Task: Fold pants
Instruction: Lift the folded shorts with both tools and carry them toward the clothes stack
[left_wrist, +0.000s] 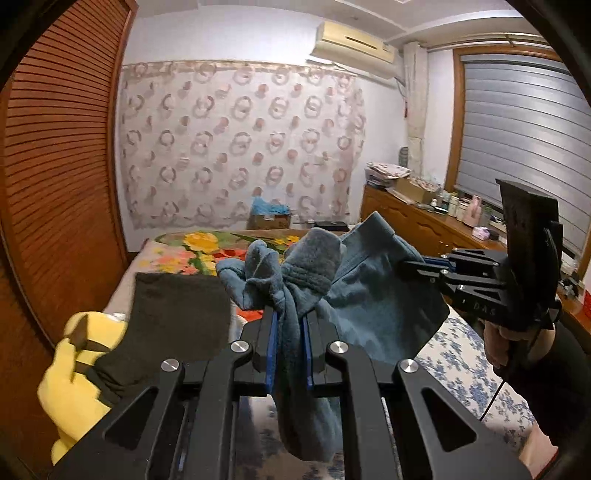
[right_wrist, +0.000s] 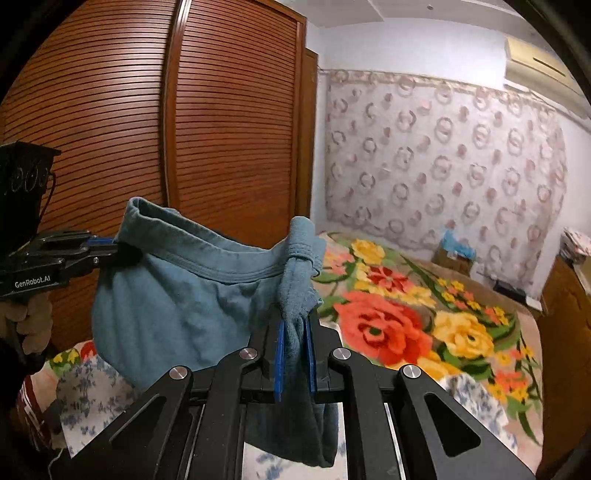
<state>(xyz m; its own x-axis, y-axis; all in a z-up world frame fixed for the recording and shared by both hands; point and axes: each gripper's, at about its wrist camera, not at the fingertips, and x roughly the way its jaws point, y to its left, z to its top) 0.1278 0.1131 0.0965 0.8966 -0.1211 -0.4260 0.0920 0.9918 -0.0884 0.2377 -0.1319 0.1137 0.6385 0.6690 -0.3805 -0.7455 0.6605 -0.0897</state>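
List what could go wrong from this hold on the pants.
1. Both tongs, left and right, pinch bunched fabric near the waistband of the pants; a thin bunch could slip out.
2. The pants hang as a sagging pouch between the grips, so they may land creased on the bed.
3. A black garment lies close by on the left and might get caught under the fold.
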